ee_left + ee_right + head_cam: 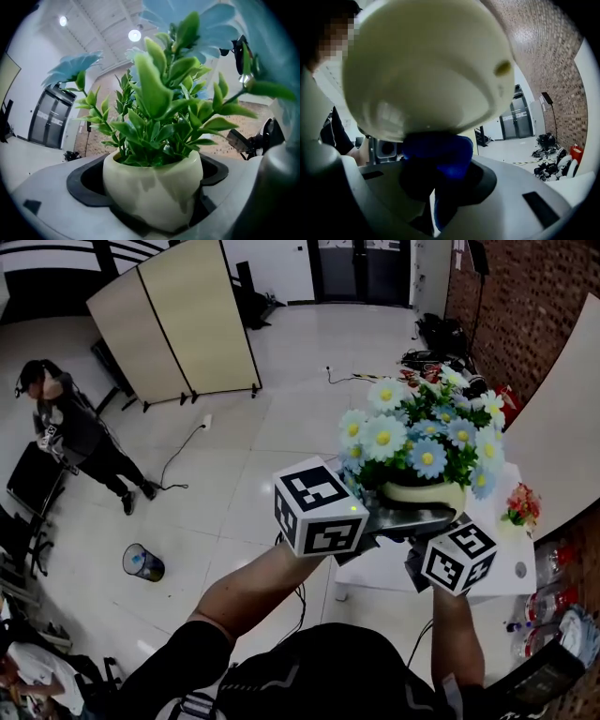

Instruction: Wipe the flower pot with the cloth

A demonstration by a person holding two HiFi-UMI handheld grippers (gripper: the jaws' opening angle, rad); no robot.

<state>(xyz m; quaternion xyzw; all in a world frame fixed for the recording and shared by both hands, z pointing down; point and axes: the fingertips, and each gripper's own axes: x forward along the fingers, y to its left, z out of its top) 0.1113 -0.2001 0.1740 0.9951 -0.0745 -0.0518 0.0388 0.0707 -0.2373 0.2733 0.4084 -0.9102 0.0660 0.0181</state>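
**Pot held aloft, cloth at its underside**

White floor tiles (234, 456) and a brick wall (525, 306) lie around the work, with a white table (511, 570) low at the right. The flower pot (424, 491) is off the table, in the air and upright, its blue and white flowers on top. The left gripper (151, 213) clamps it from the side, a jaw pressed against each flank of the cream bowl.

The right gripper (433, 197) comes from below and looks up at the pot's rounded base. Its jaws pinch a bunched blue cloth (440, 152), and the top of that bunch touches the lower curve of the pot. So the surface to wipe lies straight above the right gripper, and that is the hand placed to do the rubbing, I judge.

From the head view the cloth is hidden behind the marker cubes. Only a wad of it shows at all. The pot's far side appears in no view.
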